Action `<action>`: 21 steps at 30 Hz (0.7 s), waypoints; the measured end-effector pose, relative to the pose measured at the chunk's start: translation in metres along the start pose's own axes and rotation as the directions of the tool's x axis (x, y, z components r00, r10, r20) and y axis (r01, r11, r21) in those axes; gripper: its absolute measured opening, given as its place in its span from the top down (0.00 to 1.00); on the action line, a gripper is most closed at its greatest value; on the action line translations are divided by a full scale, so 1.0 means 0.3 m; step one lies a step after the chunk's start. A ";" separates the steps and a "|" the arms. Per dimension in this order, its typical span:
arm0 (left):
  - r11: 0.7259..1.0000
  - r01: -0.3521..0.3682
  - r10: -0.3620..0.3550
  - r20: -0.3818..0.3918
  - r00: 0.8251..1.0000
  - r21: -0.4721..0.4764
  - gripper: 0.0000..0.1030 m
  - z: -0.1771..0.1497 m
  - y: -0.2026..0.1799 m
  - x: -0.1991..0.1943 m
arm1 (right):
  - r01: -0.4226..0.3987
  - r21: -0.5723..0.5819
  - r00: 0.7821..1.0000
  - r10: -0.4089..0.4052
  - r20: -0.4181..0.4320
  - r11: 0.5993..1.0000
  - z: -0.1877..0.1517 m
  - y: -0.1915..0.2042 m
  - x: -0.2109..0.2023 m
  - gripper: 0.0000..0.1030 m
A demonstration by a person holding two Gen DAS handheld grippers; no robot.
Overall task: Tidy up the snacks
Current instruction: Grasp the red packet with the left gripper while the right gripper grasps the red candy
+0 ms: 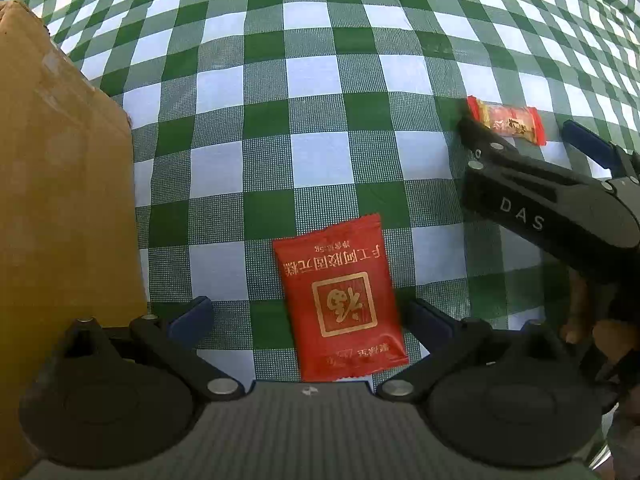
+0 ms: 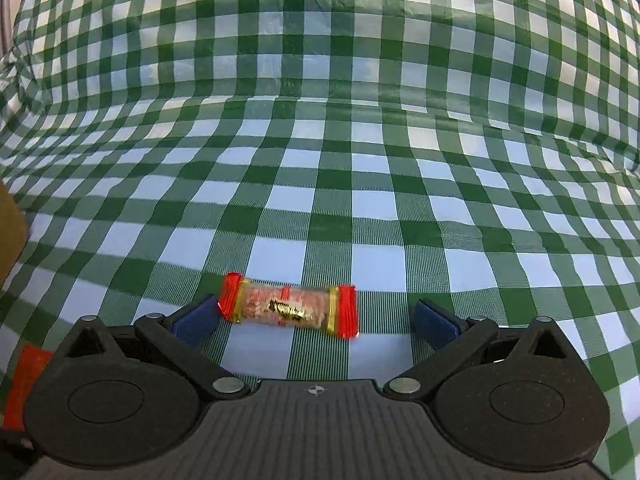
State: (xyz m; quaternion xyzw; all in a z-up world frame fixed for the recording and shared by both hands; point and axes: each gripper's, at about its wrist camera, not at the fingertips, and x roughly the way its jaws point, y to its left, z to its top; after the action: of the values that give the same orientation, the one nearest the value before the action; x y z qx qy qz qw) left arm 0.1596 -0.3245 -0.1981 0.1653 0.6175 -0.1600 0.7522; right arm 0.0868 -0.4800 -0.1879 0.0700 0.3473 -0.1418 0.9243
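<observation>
A flat red snack packet (image 1: 340,304) with gold print lies on the checked cloth between the wide-apart fingers of my left gripper (image 1: 312,320), which is open around it without touching. A small candy (image 2: 290,310) with red twisted ends and a clear middle lies crosswise between the fingers of my open right gripper (image 2: 316,320); its left end sits close to the left pad. The left wrist view also shows that candy (image 1: 508,120) at the right, with my right gripper (image 1: 520,132) straddling it. The red packet's edge (image 2: 24,384) shows at lower left in the right wrist view.
A brown cardboard box (image 1: 60,200) stands upright at the left, close to my left gripper. A green-and-white checked tablecloth (image 2: 320,120) covers the table and rises in folds at the back. A hand (image 1: 580,320) holds the right gripper's handle.
</observation>
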 end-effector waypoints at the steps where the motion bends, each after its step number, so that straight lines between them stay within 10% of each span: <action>1: 1.000 -0.004 0.004 0.010 1.000 -0.012 0.03 0.002 0.005 -0.005 | -0.002 0.002 1.000 0.002 0.002 1.000 0.003 -0.005 0.007 0.02; 4: 0.998 0.031 -0.027 0.080 0.996 -0.057 0.50 -0.022 0.029 -0.077 | -0.042 -0.005 0.999 0.042 0.018 0.999 0.002 0.004 -0.014 0.38; 21: 0.990 0.107 -0.130 0.285 0.950 0.095 0.52 -0.227 0.123 -0.480 | 0.097 0.210 0.989 -0.118 0.092 0.973 -0.048 -0.054 -0.519 0.42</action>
State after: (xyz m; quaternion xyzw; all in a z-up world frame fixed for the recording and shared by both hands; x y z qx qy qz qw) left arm 0.0896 -0.2560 -0.0673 0.1322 0.5024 -0.2515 0.8166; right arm -0.0390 -0.4588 -0.0961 0.1384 0.2854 -0.2302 0.9200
